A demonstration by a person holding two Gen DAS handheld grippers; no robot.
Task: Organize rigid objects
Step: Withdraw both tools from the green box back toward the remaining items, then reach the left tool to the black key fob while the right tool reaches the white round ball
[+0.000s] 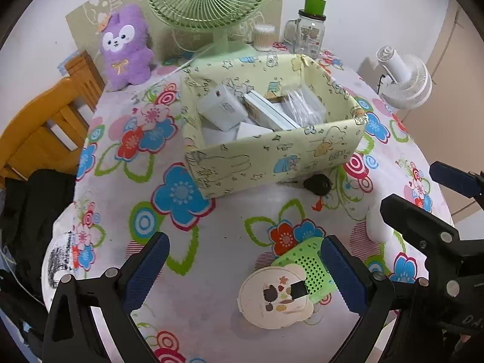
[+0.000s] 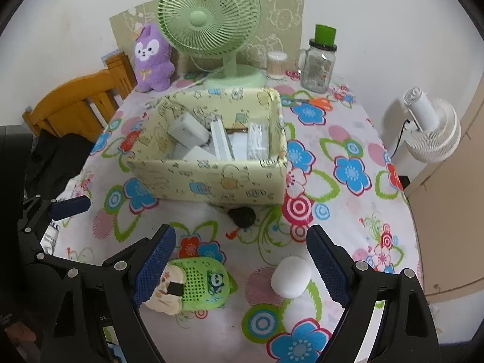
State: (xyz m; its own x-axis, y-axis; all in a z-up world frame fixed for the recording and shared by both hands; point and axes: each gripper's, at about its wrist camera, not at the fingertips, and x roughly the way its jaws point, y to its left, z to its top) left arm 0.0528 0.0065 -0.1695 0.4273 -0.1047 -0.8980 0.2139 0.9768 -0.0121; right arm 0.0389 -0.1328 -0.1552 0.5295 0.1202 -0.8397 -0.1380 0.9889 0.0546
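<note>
Both claws stand wide and hold nothing: the left claw hangs above the cream round piece and the green perforated gadget, and the right claw above the white rounded object. All three lie on the flowered table, near the patterned box. A small black item rests just beside the front wall of this box.
</note>
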